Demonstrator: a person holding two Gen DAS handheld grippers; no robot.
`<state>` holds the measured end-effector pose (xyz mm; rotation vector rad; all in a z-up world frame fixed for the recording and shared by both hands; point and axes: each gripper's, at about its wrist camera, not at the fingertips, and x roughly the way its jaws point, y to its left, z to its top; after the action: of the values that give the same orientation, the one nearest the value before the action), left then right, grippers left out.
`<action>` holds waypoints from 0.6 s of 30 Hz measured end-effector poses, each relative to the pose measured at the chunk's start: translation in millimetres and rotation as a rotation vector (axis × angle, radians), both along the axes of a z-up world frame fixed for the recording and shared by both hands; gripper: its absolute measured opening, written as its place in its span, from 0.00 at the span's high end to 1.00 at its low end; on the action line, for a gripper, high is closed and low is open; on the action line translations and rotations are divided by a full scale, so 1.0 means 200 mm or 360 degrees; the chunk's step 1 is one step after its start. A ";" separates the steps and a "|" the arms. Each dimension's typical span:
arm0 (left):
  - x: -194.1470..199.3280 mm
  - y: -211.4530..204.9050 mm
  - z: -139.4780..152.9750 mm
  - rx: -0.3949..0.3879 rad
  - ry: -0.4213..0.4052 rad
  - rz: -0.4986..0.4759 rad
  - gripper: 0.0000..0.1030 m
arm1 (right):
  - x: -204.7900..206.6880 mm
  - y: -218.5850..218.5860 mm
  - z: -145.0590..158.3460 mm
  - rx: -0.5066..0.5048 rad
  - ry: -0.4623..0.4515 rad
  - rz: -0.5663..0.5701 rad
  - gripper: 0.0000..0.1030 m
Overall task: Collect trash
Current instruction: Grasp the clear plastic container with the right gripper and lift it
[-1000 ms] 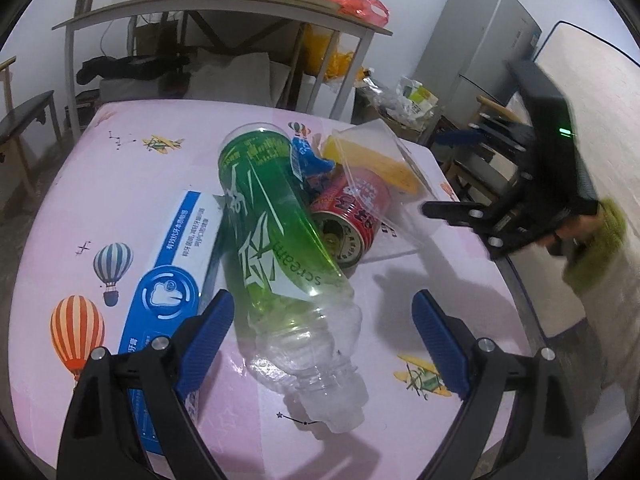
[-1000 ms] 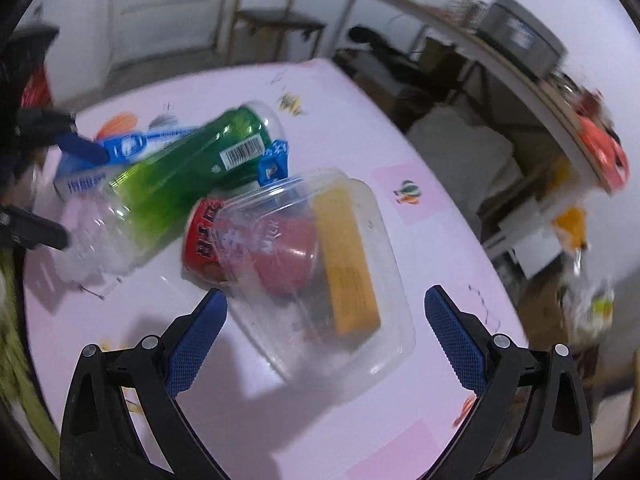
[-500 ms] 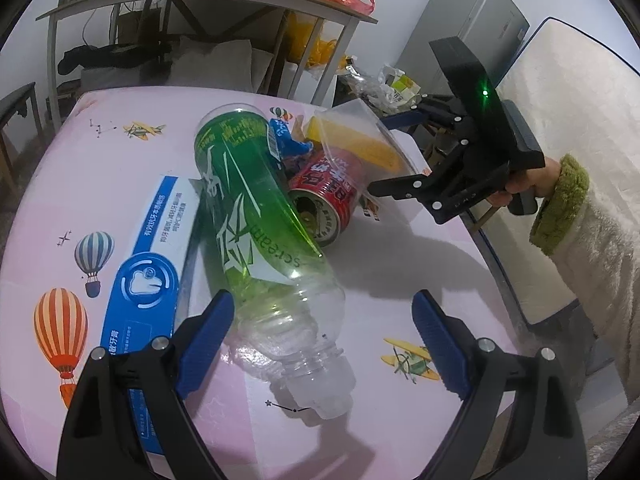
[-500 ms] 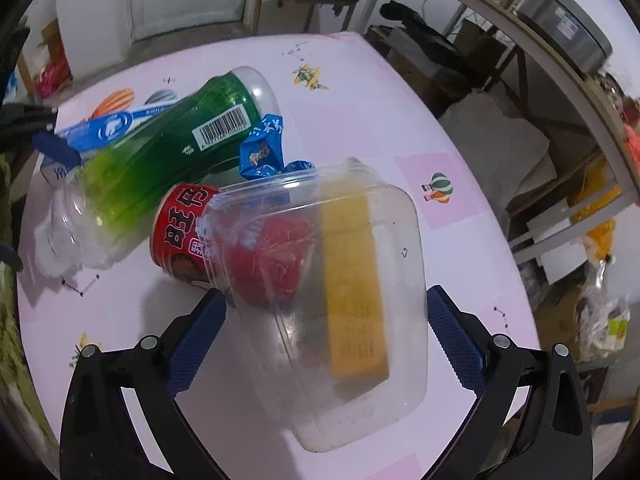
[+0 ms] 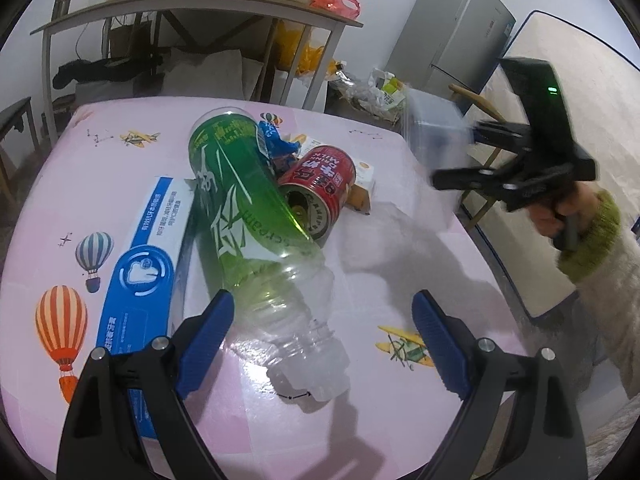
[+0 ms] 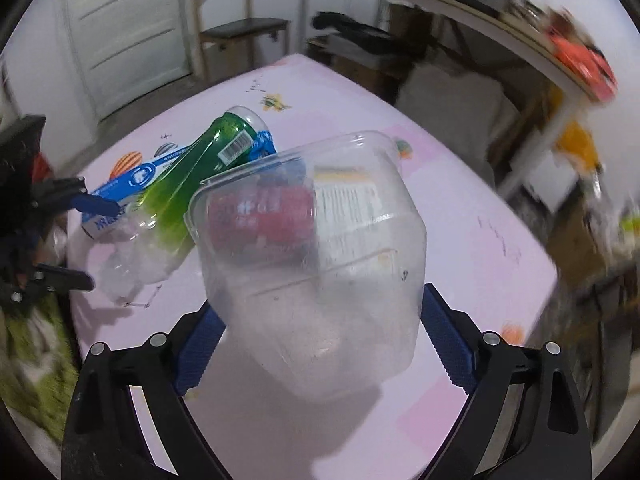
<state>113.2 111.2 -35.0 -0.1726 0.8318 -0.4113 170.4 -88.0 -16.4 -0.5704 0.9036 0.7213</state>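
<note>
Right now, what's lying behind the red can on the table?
Behind the red can sits a small white and orange box, and at its far left a blue wrapper against the green bottle. The can hides part of the box; anything further under it can't be seen.

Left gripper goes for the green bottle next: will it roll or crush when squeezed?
The green bottle lies on its side, round, so it could roll. Its clear neck end already looks crumpled: thin, probably empty and light, likely to buckle. It leans on the red can, which may shift.

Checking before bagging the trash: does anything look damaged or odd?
The green bottle lies on its side on the table, its clear neck end crumpled and uncapped. The red can lies tipped beside it.
</note>
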 end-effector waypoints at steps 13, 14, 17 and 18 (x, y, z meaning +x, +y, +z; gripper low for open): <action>-0.08 -0.02 0.01 0.0084 0.0038 0.0044 0.14 | -0.33 -0.08 -0.05 0.0298 0.0646 -0.0495 0.11; -0.09 -0.02 0.01 0.0090 0.0036 0.0042 0.14 | -0.31 -0.08 -0.06 0.0322 0.0662 -0.0540 0.10; -0.13 -0.04 0.04 0.0068 0.0021 0.0030 0.14 | -0.26 -0.11 -0.10 0.0420 0.0740 -0.0675 0.07; -0.14 -0.04 0.05 0.0059 0.0017 0.0026 0.14 | -0.24 -0.12 -0.11 0.0466 0.0770 -0.0728 0.07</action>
<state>85.1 103.0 -25.2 -0.1474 0.8476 -0.3796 122.2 -111.4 -38.9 0.0868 1.2931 0.5631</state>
